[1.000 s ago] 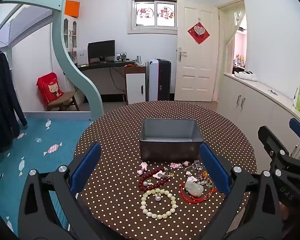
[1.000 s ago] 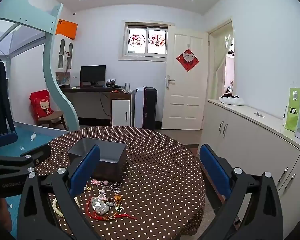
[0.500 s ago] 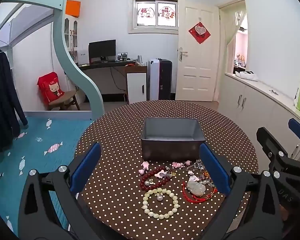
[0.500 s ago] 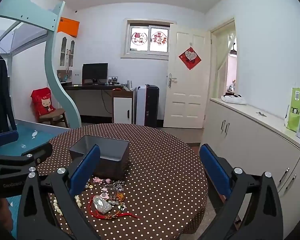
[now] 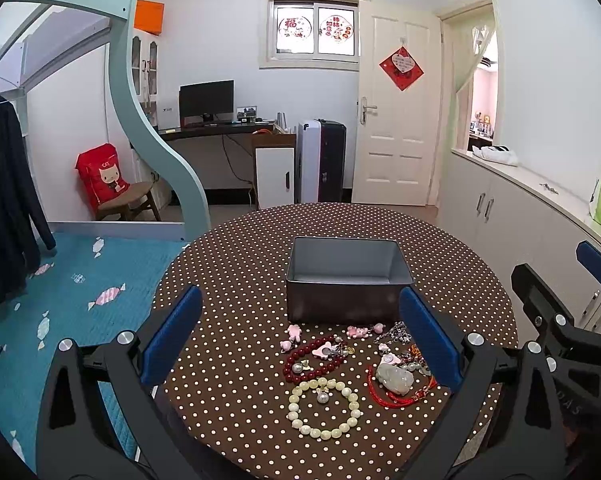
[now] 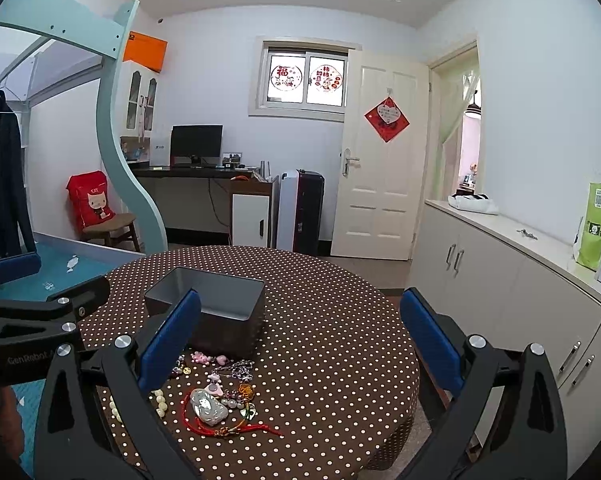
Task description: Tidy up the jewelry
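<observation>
Far to your left a dark coat hangs over a blue floor mat printed with candies and fish. Next comes the pale green curved bed frame, with a red cat bag on a wooden stool beneath it. Behind that a desk carries a black monitor, and further right stand a white cabinet, a dark suitcase and the white door with a red diamond hanging.

Your left gripper is spread wide, holding nothing, above the near edge of the round table in its brown, white-dotted cloth. Between its blue pads you see the jewelry spread on the cloth: a dark red bead bracelet, a cream bead bracelet just in front of it, small pink charms, and to the right a pale carved stone on a red cord. Just behind them sits the open grey metal box.

Your right gripper is also wide open and empty, over the table's right half; the carved stone lies just right of its left pad. Along the right wall runs a white counter with a green bag on it.
</observation>
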A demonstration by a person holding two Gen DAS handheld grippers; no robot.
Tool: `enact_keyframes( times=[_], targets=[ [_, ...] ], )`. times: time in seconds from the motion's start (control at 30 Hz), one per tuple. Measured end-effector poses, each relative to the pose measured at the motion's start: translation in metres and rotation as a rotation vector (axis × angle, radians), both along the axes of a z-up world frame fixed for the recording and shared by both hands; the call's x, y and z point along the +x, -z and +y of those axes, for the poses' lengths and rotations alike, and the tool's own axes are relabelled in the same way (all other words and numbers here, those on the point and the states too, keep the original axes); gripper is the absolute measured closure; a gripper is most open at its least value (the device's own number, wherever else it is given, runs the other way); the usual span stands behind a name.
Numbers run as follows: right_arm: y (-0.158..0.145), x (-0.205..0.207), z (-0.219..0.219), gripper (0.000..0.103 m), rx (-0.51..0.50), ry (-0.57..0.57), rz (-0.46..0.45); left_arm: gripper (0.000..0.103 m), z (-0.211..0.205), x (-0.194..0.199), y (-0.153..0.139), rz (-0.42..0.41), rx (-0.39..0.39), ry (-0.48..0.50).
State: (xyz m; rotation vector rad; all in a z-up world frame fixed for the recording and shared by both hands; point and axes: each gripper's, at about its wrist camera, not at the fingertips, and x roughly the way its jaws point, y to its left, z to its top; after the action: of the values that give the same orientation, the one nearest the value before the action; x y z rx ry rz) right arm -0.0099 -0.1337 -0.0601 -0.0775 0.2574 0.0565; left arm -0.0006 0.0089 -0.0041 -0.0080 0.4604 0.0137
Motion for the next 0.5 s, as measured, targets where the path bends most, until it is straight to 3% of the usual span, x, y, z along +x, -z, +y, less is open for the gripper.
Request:
enact_keyframes(
  times=[0.5],
  targets=[
    [0.0026,0.0010,0.0005,0.007,0.001,0.008,0.015,0.005,-0.0027,0.0028,0.0097,0.016,0.007,0.004]
  ],
)
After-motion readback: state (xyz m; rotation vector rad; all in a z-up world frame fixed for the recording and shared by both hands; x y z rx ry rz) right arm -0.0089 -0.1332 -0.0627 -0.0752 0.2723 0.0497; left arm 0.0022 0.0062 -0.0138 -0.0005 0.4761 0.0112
